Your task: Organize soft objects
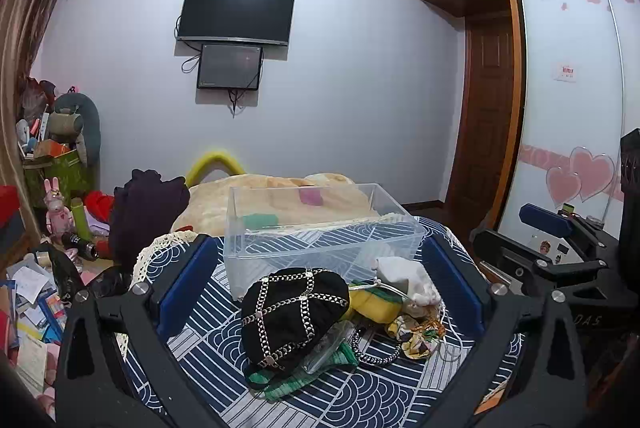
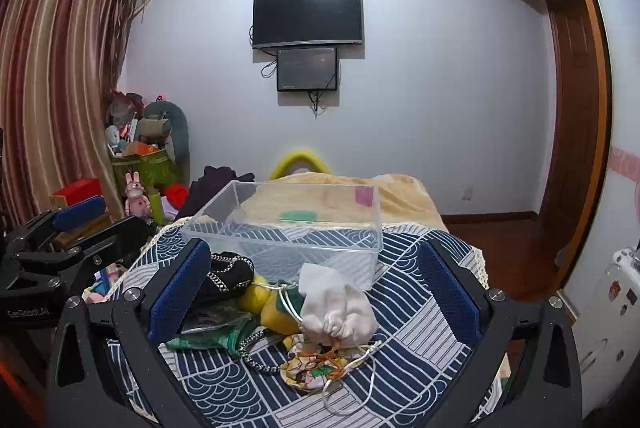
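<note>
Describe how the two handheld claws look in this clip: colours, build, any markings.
Both are matte black angular frames with silver bolts and blue textured pads on the fingers. The left claw shows white lettering "GenRobot.AI" in the right wrist view; the right claw shows "D.A.S". No cables or sleeves are visible.

I get dim, bluish room light, sharp focus mid-frame, faint glare on the box, and dark, warped fisheye corners.

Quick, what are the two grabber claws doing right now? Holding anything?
Left gripper: open, holding nothing, above the black chain-trimmed pouch.
Right gripper: open, holding nothing, above the white drawstring cloth bag.
</note>
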Tool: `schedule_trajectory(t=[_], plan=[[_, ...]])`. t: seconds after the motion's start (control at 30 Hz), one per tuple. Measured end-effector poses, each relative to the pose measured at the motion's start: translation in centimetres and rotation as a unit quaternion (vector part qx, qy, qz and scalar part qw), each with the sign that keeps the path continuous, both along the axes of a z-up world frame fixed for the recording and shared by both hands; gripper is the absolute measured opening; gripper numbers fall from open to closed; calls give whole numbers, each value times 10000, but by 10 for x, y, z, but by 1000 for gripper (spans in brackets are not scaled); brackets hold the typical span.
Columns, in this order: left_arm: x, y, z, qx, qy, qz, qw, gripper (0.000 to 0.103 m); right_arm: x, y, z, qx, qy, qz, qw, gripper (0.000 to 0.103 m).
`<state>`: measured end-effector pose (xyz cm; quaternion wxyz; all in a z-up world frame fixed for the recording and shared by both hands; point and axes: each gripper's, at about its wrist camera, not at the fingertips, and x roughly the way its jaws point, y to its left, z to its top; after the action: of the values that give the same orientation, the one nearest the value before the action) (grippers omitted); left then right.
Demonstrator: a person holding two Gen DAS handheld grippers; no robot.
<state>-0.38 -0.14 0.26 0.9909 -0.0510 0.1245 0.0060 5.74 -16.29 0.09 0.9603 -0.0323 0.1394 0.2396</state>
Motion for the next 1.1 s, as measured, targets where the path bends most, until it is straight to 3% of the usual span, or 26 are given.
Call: schedule_trajectory(t=[1.1], plan=[[-1, -3, -1, 67, -54, 14, 10000, 103, -1, 0, -2, 56, 50, 4, 10000, 103]])
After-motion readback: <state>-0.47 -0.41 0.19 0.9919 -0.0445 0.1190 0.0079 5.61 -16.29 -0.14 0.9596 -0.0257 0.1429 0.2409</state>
